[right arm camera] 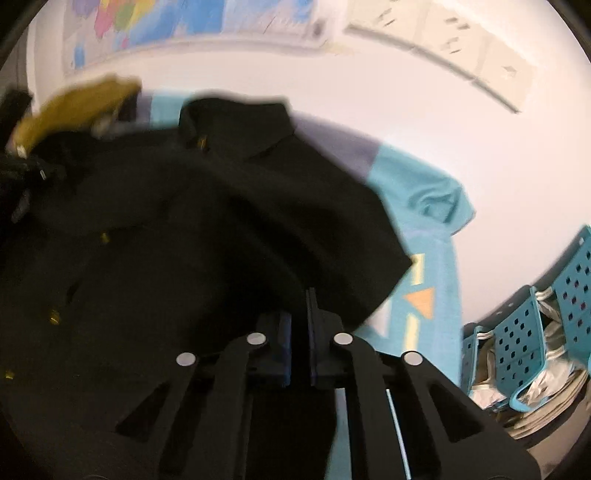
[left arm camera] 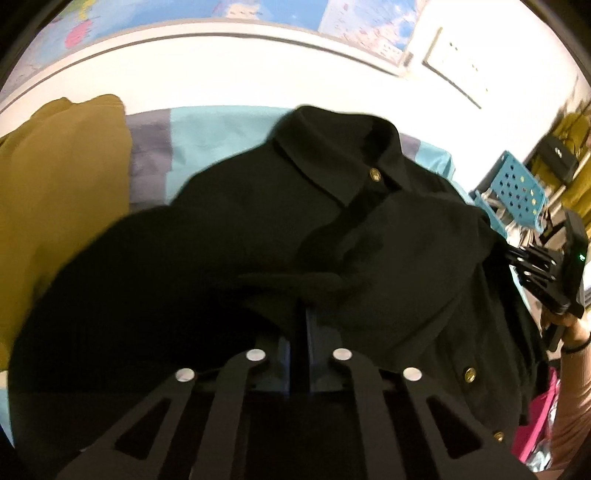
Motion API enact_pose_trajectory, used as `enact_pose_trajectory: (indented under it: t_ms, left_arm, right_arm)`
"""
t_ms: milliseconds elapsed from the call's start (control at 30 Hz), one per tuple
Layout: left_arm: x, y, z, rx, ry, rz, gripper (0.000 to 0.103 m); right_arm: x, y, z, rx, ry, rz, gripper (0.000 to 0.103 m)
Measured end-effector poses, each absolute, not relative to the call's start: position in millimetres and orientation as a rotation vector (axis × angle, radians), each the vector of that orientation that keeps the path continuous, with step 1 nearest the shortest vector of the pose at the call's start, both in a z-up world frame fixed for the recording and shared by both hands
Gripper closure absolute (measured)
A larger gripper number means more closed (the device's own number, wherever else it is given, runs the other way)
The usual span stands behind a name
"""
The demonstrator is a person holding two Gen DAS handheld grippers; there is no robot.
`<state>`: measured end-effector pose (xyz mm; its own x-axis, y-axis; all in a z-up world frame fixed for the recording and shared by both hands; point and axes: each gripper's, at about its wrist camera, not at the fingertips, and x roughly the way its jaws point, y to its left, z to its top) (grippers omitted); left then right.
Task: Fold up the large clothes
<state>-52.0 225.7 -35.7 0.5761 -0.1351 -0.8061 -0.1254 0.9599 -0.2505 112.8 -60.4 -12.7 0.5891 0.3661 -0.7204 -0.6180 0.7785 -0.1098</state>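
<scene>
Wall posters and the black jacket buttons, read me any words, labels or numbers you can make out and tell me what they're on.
No text can be read in either view.
Map poster: coloured areas only, print blurred.
Paper sheets: dark marks, too blurred to read.
Black jacket brass button: embossed, too small to make out.
Teal cloth: shapes only, no lettering.

A white tabletop (left arm camera: 229,92) fills the background under bright, washed-out light, its far edge meeting a wall hung with a colourful map (right arm camera: 155,26). A teal cloth (right arm camera: 432,199) with pale and orange shapes and a mustard-yellow cloth (left arm camera: 62,177) lie spread on the surface. At the table's right side stands a teal perforated basket (right arm camera: 517,343) holding silvery packets, with pale panels (right arm camera: 458,40) on the wall beyond.
</scene>
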Motion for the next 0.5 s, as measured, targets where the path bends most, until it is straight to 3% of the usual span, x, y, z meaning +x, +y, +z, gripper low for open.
enact_pose_trajectory:
  t_ms: [167, 267, 333, 367, 433, 500]
  left_arm:
    - [-52, 243, -30, -0.359, 0.933, -0.003, 0.100]
    - [-49, 236, -39, -0.295, 0.962, 0.029, 0.098]
    - [-47, 234, -47, -0.302, 0.997, 0.041, 0.093]
    - [-48, 233, -48, -0.302, 0.997, 0.035, 0.088]
    - [-50, 231, -46, -0.308, 0.996, 0.000, 0.062]
    - [-52, 229, -40, -0.314, 0.971, -0.032, 0.044]
  right_arm:
    - [111, -117, 12, -0.145, 0.724, 0.648, 0.095]
    - [114, -108, -16, -0.235, 0.833, 0.620, 0.084]
    - [114, -105, -25, -0.237, 0.868, 0.622, 0.062]
    - [112, -107, -22, -0.222, 0.854, 0.621, 0.058]
    - [109, -111, -10, -0.176, 0.811, 0.646, 0.055]
    - [105, -113, 2, -0.135, 0.774, 0.671, 0.050]
